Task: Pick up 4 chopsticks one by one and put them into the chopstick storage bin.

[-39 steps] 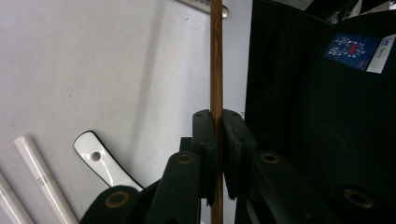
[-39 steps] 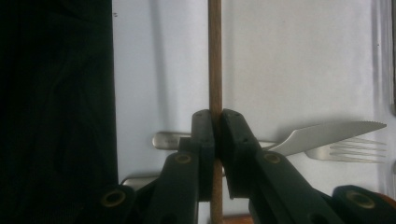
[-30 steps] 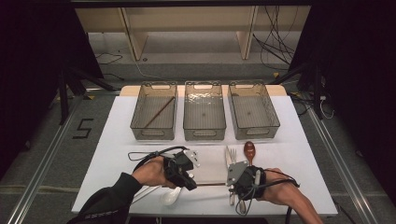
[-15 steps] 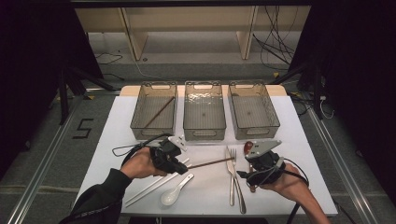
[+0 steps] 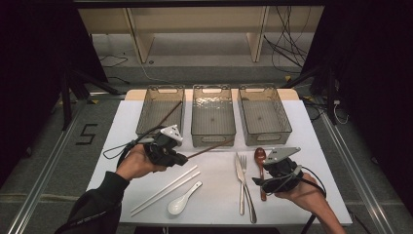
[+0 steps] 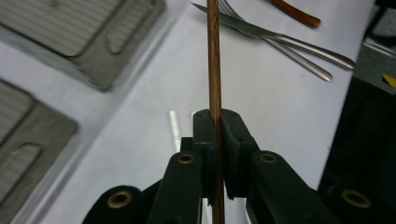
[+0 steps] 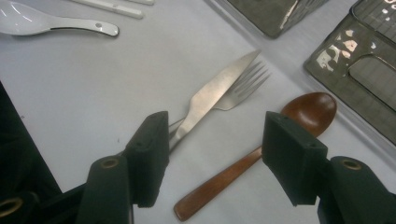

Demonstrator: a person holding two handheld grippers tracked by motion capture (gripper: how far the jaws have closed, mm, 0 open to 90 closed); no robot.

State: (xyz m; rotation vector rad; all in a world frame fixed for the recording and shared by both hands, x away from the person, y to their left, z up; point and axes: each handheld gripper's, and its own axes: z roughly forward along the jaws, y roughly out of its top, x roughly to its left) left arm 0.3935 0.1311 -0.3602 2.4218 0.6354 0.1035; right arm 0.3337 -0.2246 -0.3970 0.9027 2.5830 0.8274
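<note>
My left gripper is shut on a brown chopstick, held just above the table. Its free end points right, toward the front of the middle bin. In the left gripper view the chopstick runs straight up between the closed jaws. A second brown chopstick leans inside the left bin. My right gripper hovers open low over the handle of a brown wooden spoon. In the right gripper view, the spoon and a knife lie between its spread jaws.
A knife and fork lie side by side left of the wooden spoon. A pair of white chopsticks and a white spoon lie near the front left. A third bin stands at the back right.
My left gripper has carried the brown chopstick up and left from the table's front toward the bins. My right gripper has drawn away to the right, over the wooden spoon.
</note>
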